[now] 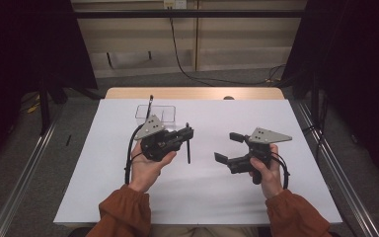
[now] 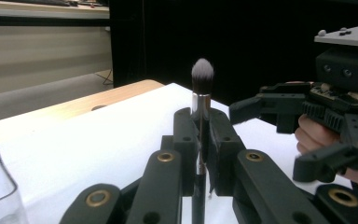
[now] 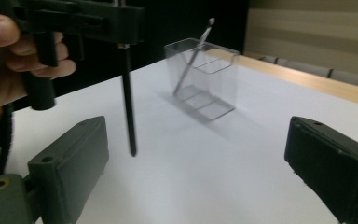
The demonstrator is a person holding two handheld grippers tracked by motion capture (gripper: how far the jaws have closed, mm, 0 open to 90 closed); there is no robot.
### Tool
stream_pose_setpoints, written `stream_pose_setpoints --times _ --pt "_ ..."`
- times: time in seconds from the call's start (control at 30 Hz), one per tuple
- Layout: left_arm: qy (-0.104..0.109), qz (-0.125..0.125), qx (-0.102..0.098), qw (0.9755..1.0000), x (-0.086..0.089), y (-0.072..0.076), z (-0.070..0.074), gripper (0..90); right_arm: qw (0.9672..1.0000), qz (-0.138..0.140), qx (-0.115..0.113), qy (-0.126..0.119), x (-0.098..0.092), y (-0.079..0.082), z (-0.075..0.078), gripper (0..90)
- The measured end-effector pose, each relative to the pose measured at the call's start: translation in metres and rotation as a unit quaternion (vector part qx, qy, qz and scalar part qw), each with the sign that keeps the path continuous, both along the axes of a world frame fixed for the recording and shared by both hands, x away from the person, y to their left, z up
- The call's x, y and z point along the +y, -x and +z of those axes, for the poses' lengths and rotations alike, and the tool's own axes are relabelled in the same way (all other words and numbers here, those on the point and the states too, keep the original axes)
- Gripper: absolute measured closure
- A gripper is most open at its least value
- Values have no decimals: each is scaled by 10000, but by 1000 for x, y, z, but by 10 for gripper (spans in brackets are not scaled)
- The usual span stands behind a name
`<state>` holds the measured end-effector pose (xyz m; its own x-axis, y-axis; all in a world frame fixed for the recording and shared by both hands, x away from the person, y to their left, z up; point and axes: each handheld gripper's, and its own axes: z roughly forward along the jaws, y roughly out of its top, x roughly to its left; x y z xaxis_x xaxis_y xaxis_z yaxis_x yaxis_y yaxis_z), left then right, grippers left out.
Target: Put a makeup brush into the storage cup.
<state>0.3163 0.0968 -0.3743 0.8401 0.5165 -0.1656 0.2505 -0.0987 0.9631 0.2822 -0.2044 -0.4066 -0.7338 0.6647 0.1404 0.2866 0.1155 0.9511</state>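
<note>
Left gripper (image 1: 186, 132) clamped on makeup brush (image 2: 201, 77) mid-handle, held upright over the white table (image 1: 276, 197) near the clear organizer (image 3: 205, 79), likely for a handoff, since right gripper (image 1: 229, 147) faces it, jaws spread, empty.

A recording lab or test studio, not a home. Shown by black curtains (image 1: 24, 44) hung on both sides, metal rails (image 1: 19, 173) running along the grey floor (image 1: 79, 133), a loose cable (image 1: 182, 54) trailing from a wall socket (image 1: 174, 4) over bare pale panelling (image 1: 237, 39), and a plain white tabletop (image 1: 256, 113) set alone in the middle with wood showing at its far edge.
</note>
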Motion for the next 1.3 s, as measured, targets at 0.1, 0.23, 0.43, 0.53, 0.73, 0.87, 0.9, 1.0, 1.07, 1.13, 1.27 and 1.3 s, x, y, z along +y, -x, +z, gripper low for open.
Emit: stream_pose_setpoints --times 0.1,0.23,0.43,0.53,0.73,0.87,0.9,1.0,1.07,1.13,1.27,1.3 --pt "-31 35 -8 10000 3 -1 1 839 10000 -69 -50 -11 -5 2 0 51" --pt "-61 92 -14 9999 8 -2 2 839 9999 -105 -22 71 -12 5 -1 47" --pt "-98 191 -42 9998 19 -3 5 839 9995 -314 -33 34 -26 12 -2 33" --pt "-90 262 -50 9996 25 -5 6 839 9991 -409 30 53 -33 15 -6 25" --pt "-128 413 -54 9990 36 -8 8 839 9983 -575 113 59 -46 23 -11 21" --pt "-157 510 -55 9986 44 -9 10 839 9977 -662 107 66 -54 28 -12 21" --pt "-162 531 -62 9984 46 -10 11 839 9976 -687 120 46 -57 30 -12 21" --pt "-162 600 -89 9980 53 -11 14 839 9968 -794 117 58 -65 33 -14 20" --pt "-159 659 -106 9976 58 -12 16 839 9962 -861 107 56 -70 36 -16 20" --pt "-141 724 -107 9972 62 -14 18 839 9958 -906 149 39 -73 39 -17 20" --pt "-172 829 -101 9964 70 -18 20 839 9949 -1000 152 53 -80 46 -19 19" --pt "-169 856 -113 9961 71 -19 21 839 9945 -1031 146 63 -82 47 -20 19"
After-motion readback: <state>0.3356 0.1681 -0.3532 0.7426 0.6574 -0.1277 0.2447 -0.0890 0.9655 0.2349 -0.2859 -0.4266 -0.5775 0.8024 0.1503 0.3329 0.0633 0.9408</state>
